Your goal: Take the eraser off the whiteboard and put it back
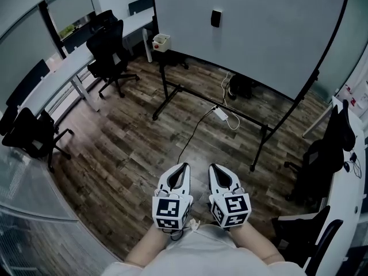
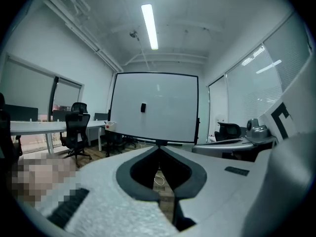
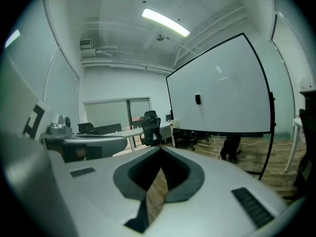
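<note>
A small black eraser point(image 1: 215, 18) sticks high on the large whiteboard point(image 1: 259, 39), which stands on a black frame across the wood floor. Both grippers hang side by side near my body, far short of the board. The left gripper point(image 1: 183, 167) is shut, its tips meeting with nothing between them. The right gripper point(image 1: 212, 167) is shut and empty too. In the left gripper view the eraser point(image 2: 143, 107) shows on the board point(image 2: 168, 120) straight beyond the closed left gripper point(image 2: 159, 146). In the right gripper view the eraser point(image 3: 198, 99) lies up and right of the closed right gripper point(image 3: 160, 149).
Black office chairs point(image 1: 109, 53) and white desks point(image 1: 63, 73) line the left side. A white bin point(image 1: 161, 41) sits by the board's left end. The stand's legs point(image 1: 167, 94) and a power strip with cable point(image 1: 221, 114) lie on the floor ahead. Another chair point(image 1: 322, 154) stands at the right.
</note>
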Available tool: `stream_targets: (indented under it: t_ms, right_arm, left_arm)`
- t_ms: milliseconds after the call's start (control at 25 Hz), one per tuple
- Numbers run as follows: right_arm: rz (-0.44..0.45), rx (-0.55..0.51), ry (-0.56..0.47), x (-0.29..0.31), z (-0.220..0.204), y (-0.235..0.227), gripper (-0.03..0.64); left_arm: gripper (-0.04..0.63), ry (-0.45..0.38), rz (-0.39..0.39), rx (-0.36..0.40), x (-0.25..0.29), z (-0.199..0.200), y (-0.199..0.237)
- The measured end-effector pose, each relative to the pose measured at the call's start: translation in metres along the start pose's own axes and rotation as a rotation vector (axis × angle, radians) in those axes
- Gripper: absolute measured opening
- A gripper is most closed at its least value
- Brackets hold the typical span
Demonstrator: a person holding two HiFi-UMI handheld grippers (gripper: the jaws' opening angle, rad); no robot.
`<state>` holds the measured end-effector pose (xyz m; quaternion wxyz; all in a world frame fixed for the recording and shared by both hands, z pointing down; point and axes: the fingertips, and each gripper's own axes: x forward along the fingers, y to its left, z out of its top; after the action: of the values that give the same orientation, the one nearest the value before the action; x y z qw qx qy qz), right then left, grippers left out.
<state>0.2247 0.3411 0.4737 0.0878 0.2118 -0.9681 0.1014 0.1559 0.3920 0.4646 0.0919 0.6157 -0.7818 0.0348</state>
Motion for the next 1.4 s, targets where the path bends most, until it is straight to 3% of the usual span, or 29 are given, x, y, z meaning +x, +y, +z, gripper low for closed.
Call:
stream_targets:
  t_ms: [160,520,920,1160,1400]
  right_arm:
    - [0.019,0.001,0.031,0.018,-0.011,0.017,0.028]
    - [0.064,-0.027,0.055,0.081,-0.006,0.002,0.028]
    - [0.102,-0.051,0.032,0.196,0.047,-0.081,0.028]
    - [0.069,-0.051,0.006,0.251,0.081,-0.154,0.028]
    - [0.019,-0.010,0.027,0.286,0.085,-0.205,0.028]
  left_arm:
    - [0.018,0.023,0.007,0.028,0.001,-0.008,0.026]
    - [0.018,0.030,0.044,-0.037,0.049,-0.011,0.067]
    - [0.018,-0.006,0.017,0.016,0.197,0.043,0.090]
    - [0.018,-0.024,0.018,-0.006,0.283,0.065,0.099]
    - [0.018,0.005,-0.028,0.004,0.345,0.068,0.101]
